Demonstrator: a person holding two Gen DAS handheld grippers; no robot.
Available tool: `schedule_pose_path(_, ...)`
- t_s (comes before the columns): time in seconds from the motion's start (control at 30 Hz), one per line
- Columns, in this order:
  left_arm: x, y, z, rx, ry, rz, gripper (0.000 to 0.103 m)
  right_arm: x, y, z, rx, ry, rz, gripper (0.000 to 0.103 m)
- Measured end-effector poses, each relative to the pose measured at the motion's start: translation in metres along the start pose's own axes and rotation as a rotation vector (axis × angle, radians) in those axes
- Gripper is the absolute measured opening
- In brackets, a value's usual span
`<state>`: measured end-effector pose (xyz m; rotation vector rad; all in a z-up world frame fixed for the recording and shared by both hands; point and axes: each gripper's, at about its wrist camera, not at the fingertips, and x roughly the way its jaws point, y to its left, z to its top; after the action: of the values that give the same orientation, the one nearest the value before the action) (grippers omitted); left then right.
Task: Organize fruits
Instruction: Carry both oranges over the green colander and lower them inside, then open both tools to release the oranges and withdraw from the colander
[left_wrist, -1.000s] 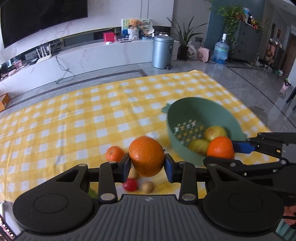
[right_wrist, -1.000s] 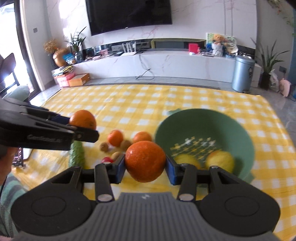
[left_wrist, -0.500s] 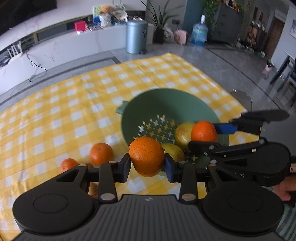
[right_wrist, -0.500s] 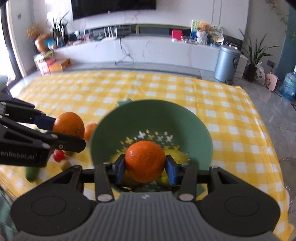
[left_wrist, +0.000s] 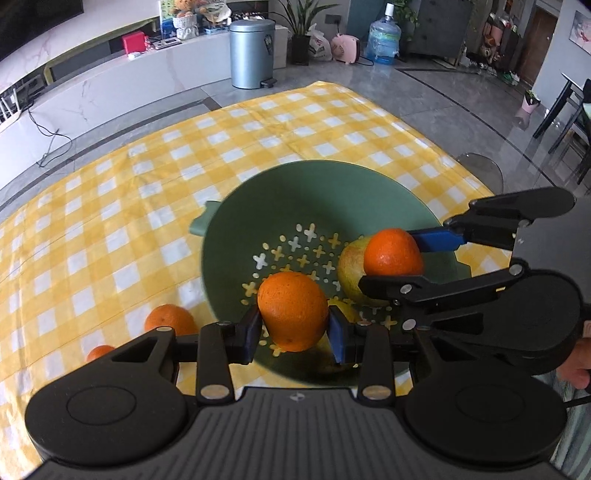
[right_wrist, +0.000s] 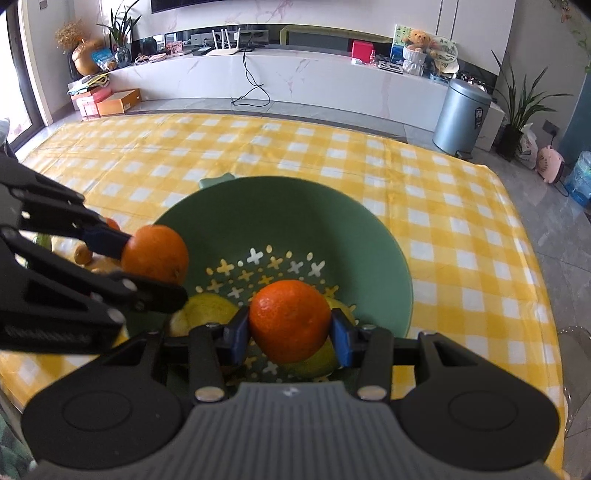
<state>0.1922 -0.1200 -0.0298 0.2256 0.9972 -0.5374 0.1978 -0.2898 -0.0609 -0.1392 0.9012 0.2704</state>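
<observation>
A green colander bowl (left_wrist: 321, 199) (right_wrist: 332, 236) sits on the yellow checked tablecloth. My left gripper (left_wrist: 293, 326) is shut on an orange (left_wrist: 291, 310) that hangs over the bowl's near side. My right gripper (right_wrist: 290, 334) is shut on a second orange (right_wrist: 290, 319), also held over the bowl. Each gripper shows in the other's view: the right one (left_wrist: 395, 258) with its orange (left_wrist: 393, 251), the left one (right_wrist: 147, 262) with its orange (right_wrist: 155, 253). Yellow-green fruits (left_wrist: 351, 269) (right_wrist: 207, 314) lie in the bowl beneath them.
Two loose oranges (left_wrist: 170, 319) (left_wrist: 98, 352) lie on the tablecloth (left_wrist: 110, 221) left of the bowl, with small fruits (right_wrist: 83, 254) partly hidden behind the left gripper. The table's far and right edges drop to a grey floor with a metal bin (left_wrist: 253, 53).
Both grippers have moved right and down with their oranges, from beside the loose fruit to over the bowl. The bowl now fills the middle of both views.
</observation>
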Motion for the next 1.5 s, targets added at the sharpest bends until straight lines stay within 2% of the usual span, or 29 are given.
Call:
schedule_pose_path(0.17,0.012,0.004,0.004,-0.022,0.019,0.009,0.042,0.002,-0.007,0.006,-0.023,0.0,0.027,0.043)
schedule_pose_path(0.4,0.019,0.023,0.011,-0.139,0.028,-0.02,0.043,0.01,-0.01,0.018,-0.021,0.008,0.061,0.043)
schedule_pose_path(0.6,0.023,0.026,0.022,-0.161,0.02,0.049,0.042,0.02,-0.015,0.032,0.011,0.025,0.101,0.043)
schedule_pose_path(0.83,0.024,0.033,0.026,-0.205,0.017,0.05,0.047,0.028,-0.024,0.043,0.039,0.057,0.135,0.043)
schedule_pose_path(1.0,0.021,0.032,0.023,-0.208,0.014,0.032,0.052,0.025,-0.026,0.04,0.057,0.062,0.104,0.043)
schedule_pose_path(1.07,0.016,0.028,0.022,-0.185,-0.002,0.02,0.065,0.026,-0.03,0.038,0.075,0.067,0.088,0.044)
schedule_pose_path(1.1,0.014,0.025,0.022,-0.17,-0.008,0.019,0.067,0.027,-0.031,0.037,0.083,0.075,0.085,0.044)
schedule_pose_path(1.23,0.007,0.016,0.022,-0.126,-0.019,0.017,0.068,0.033,-0.031,0.031,0.073,0.108,0.064,0.044)
schedule_pose_path(1.5,-0.007,0.013,0.015,-0.128,-0.028,0.025,0.068,0.034,-0.028,0.03,0.063,0.128,0.032,0.047)
